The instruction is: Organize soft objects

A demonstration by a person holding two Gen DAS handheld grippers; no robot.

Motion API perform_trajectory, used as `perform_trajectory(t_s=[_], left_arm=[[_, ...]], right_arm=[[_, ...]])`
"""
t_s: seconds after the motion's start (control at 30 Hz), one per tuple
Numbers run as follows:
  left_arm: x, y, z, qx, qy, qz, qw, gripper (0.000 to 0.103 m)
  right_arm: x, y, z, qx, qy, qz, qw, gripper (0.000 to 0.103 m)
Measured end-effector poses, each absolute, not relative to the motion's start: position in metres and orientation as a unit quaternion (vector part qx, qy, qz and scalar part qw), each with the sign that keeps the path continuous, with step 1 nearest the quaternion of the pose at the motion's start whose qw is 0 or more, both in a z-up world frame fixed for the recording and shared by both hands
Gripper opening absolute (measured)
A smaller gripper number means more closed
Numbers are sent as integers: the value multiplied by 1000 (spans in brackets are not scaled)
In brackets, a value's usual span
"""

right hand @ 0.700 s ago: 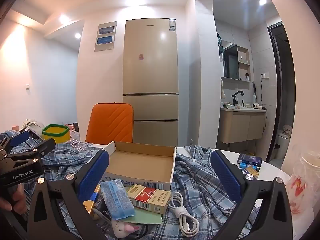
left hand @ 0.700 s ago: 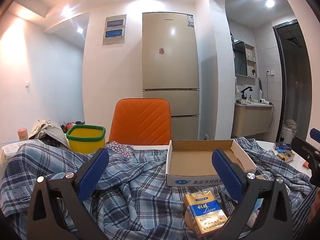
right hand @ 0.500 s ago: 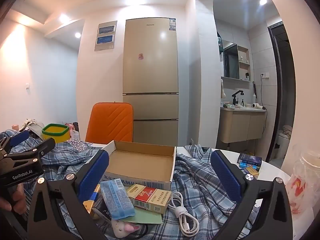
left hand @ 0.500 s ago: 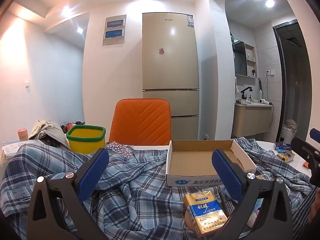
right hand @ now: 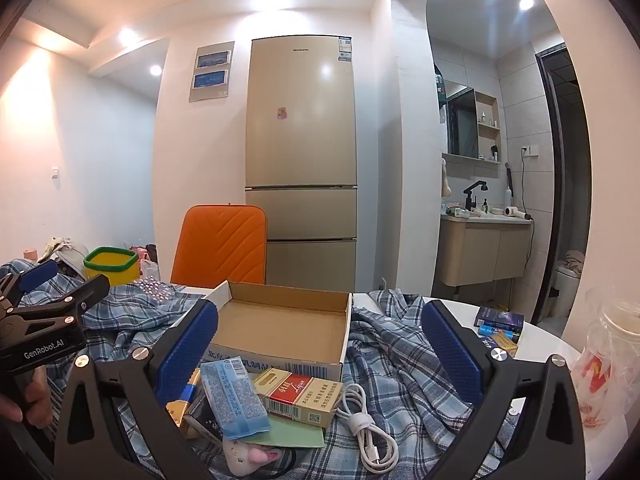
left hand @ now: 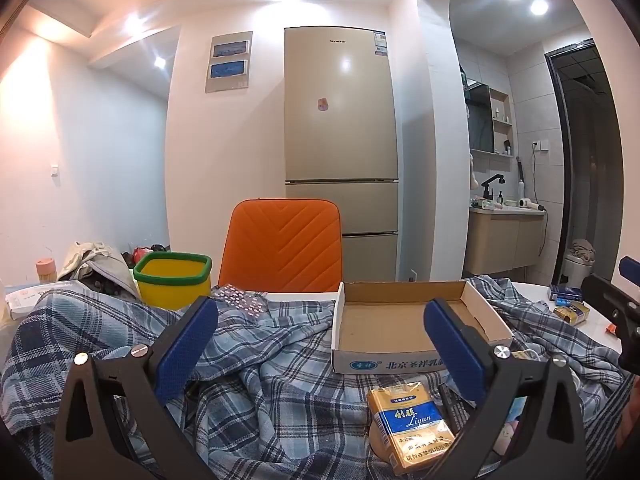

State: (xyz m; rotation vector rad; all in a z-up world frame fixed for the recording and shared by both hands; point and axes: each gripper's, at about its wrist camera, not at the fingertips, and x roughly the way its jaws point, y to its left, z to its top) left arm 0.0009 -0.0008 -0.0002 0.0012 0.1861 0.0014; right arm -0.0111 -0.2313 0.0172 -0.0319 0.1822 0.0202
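Rumpled blue plaid cloth (left hand: 260,384) covers the table beneath both wide-open, empty grippers, unmoved over the past half second: sorting has not begun. Just ahead of the right gripper (right hand: 320,344) lie cigarette packs, a white cable (right hand: 366,420) and a small plush toy (right hand: 250,454); beyond the left gripper (left hand: 320,344), the empty cardboard box (left hand: 400,328).

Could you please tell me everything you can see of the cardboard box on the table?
The cardboard box is a shallow, open-topped tray of brown corrugated card, white outside with blue printed characters and a barcode. It looks empty and sits flat on the plaid cloth. A red cigarette pack lies against its near wall.
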Motion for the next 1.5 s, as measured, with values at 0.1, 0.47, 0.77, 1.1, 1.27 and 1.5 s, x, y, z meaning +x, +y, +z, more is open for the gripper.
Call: perform_trajectory(t_s=[0.1,0.47,0.77,1.1,1.27,1.5], left_arm=[[1,-1,0,1,93,1,996,103],[1,-1,0,1,92,1,996,103],[0,-1,0,1,91,1,996,103],[0,-1,0,2,91,1,996,103],[0,-1,0,2,90,0,996,103],[-6,2,8,3,82,-8,997,102]], right_arm=[[-11,-231,17,-16,92,10,996,103],[-11,-231,17,-16,91,10,996,103],[-12,-232,17,-16,91,10,996,103],[-12,-232,17,-16,89,9,996,103],[-12,-232,17,-17,89,7,996,103],[-14,-232,18,-16,88,6,996,103]])
